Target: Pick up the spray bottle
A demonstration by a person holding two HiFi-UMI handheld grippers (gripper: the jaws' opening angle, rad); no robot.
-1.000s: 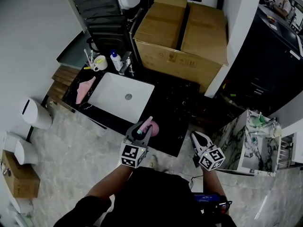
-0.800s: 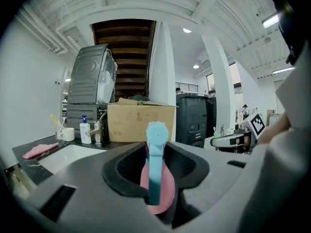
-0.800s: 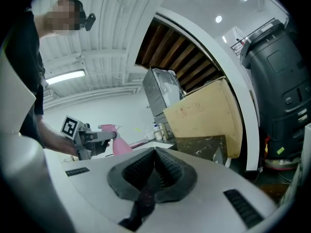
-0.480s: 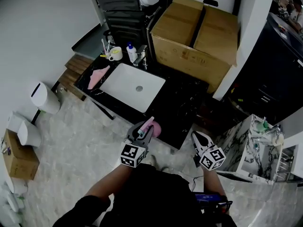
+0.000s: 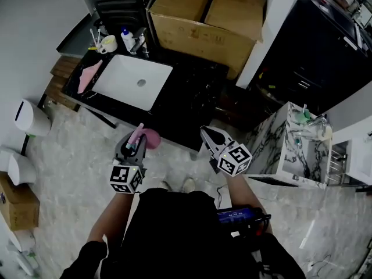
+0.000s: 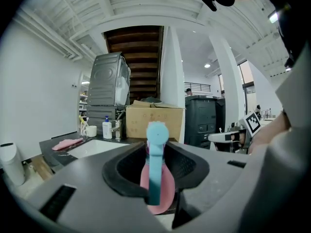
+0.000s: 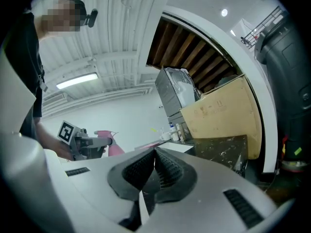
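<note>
The spray bottle (image 5: 150, 138) is pink with a light-blue head (image 6: 157, 134). My left gripper (image 5: 134, 147) is shut on it and holds it in the air, just off the black counter's (image 5: 196, 99) front edge, over the floor. In the left gripper view the bottle (image 6: 158, 188) stands upright between the dark pads. My right gripper (image 5: 206, 133) hangs to the right of it, jaws closed together with nothing in them. The right gripper view shows its pads (image 7: 167, 168) meeting and, at the left, the left gripper (image 7: 92, 142) with the pink bottle (image 7: 112, 148).
A white sink (image 5: 131, 82) is set in the counter, with a pink cloth (image 5: 88, 76), a cup and a soap bottle (image 5: 127, 40) round it. A big cardboard box (image 5: 203, 16) stands behind. A marble-topped stand (image 5: 286, 147) is at the right, white bins (image 5: 26, 118) at the left.
Both grippers have drifted left and up in the head view, the left still gripping the pink bottle. The bottle now hangs off the counter's front edge instead of over it.
</note>
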